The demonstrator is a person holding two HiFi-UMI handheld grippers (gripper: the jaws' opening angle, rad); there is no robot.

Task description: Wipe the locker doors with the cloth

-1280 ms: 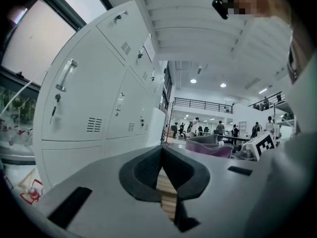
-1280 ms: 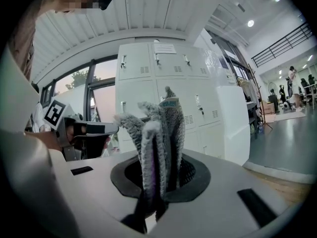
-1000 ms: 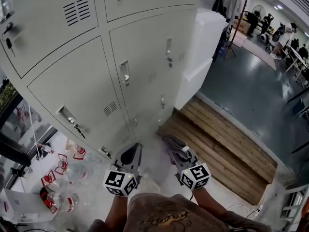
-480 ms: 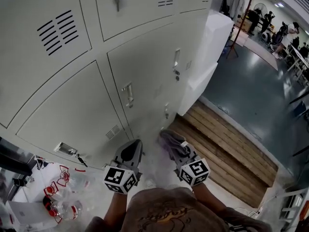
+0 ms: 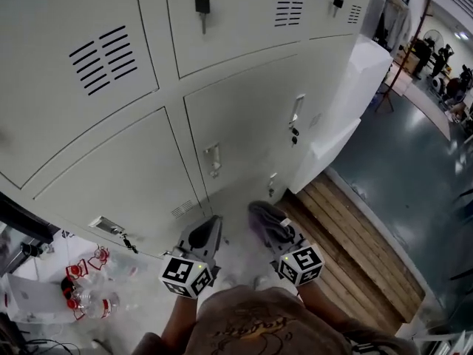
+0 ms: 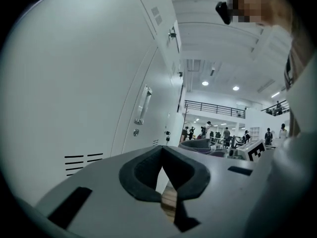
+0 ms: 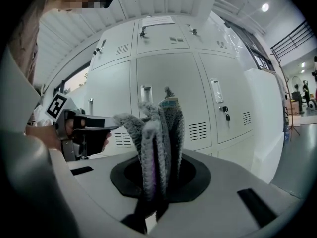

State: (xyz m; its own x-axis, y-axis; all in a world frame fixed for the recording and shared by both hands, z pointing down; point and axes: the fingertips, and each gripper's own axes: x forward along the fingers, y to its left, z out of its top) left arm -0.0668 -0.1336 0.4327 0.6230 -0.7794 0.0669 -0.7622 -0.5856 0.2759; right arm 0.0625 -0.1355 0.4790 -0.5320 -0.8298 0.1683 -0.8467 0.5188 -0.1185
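A bank of pale grey locker doors [image 5: 244,117] rises in front of me, also seen ahead in the right gripper view [image 7: 168,78] and close on the left in the left gripper view [image 6: 74,83]. My right gripper [image 5: 272,231] is shut on a grey-purple fluffy cloth [image 5: 262,217] that sticks up from between its jaws [image 7: 158,128]. It is held low, short of the doors. My left gripper [image 5: 205,235] sits beside it, shut and empty [image 6: 163,180]. Neither gripper touches a door.
A wooden slatted platform [image 5: 347,228] lies on the floor at the right of the lockers, next to a white cabinet [image 5: 347,102]. Plastic bottles with red labels [image 5: 85,291] lie at the lower left. A key hangs in an upper lock [image 5: 201,4]. People stand far off [image 5: 436,58].
The head view has swung, so the lockers fill more of the frame and sit further right. Both grippers keep the same low pose, and the cloth stays in the right one.
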